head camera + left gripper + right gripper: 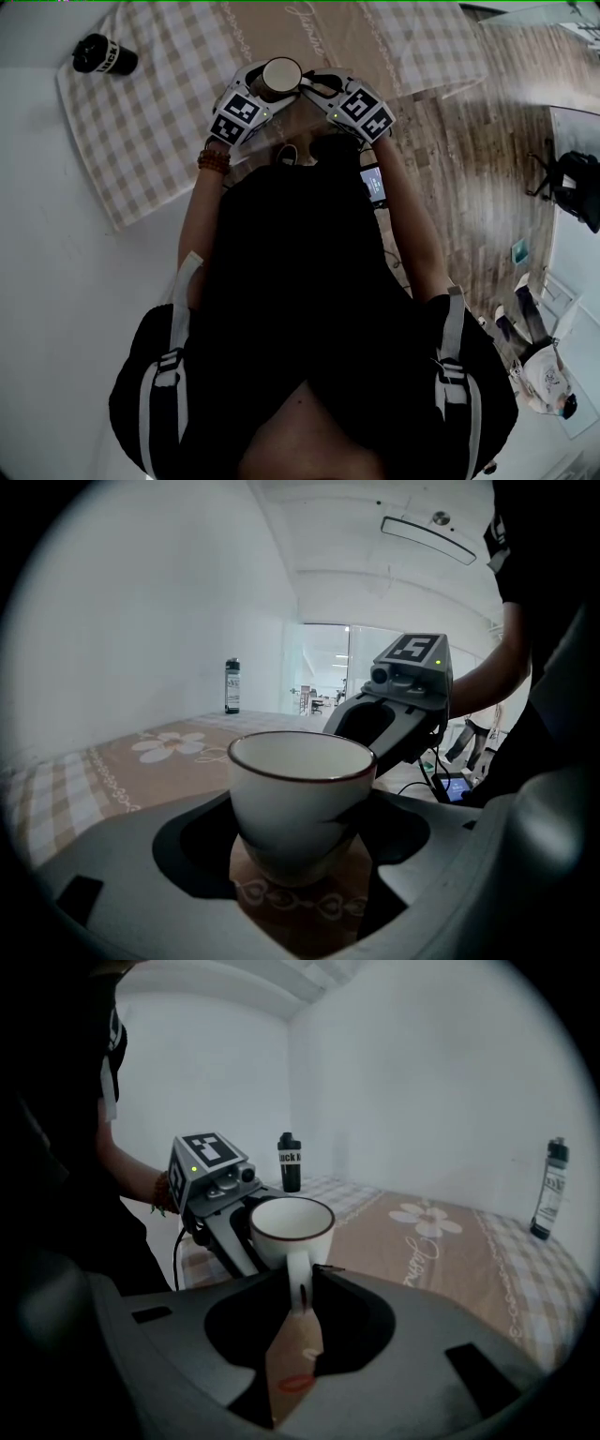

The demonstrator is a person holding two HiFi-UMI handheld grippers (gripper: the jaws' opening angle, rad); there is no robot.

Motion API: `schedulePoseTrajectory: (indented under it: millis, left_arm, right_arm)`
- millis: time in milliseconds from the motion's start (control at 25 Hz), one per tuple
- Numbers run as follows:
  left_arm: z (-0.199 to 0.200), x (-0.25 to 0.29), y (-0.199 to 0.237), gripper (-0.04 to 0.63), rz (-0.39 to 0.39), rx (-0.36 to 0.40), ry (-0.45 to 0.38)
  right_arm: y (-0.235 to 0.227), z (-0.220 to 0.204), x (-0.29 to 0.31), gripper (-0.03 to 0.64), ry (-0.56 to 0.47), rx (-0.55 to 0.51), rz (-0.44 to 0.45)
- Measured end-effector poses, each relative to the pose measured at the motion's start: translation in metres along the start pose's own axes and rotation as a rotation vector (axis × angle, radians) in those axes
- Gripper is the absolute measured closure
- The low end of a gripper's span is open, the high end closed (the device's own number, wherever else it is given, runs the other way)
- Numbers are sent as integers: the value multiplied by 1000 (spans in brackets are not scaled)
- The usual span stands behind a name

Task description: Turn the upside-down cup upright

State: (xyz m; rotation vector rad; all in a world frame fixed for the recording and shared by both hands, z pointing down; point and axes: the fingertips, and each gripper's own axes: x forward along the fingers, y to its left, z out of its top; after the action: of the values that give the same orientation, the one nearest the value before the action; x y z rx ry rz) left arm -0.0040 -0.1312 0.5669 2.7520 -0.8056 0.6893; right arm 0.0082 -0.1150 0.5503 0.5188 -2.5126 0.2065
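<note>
A white cup (281,73) with a dark rim stands upright, mouth up, between my two grippers near the table's front edge. The left gripper (265,92) comes in from the left. In its own view its jaws close round the lower body of the cup (300,799), with patterned cloth showing underneath. The right gripper (306,88) comes from the right. In its view its jaws are shut on the handle of the cup (291,1222), pinched just below the rim by the right gripper (298,1288). Whether the cup's base rests on the cloth is hidden.
A checked and beige tablecloth (159,122) covers the table. A black bottle (105,56) lies at its far left; another bottle (553,1190) stands by the wall. Wood floor (469,187) lies to the right, with a lit screen (372,185) and a person (548,375) farther off.
</note>
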Motion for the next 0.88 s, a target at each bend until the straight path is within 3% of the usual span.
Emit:
schedulePoseTrajectory:
  millis: [880]
  left_arm:
    - [-4, -3, 0, 201, 36, -41, -23]
  right_arm:
    - [2, 1, 3, 535, 10, 27, -8]
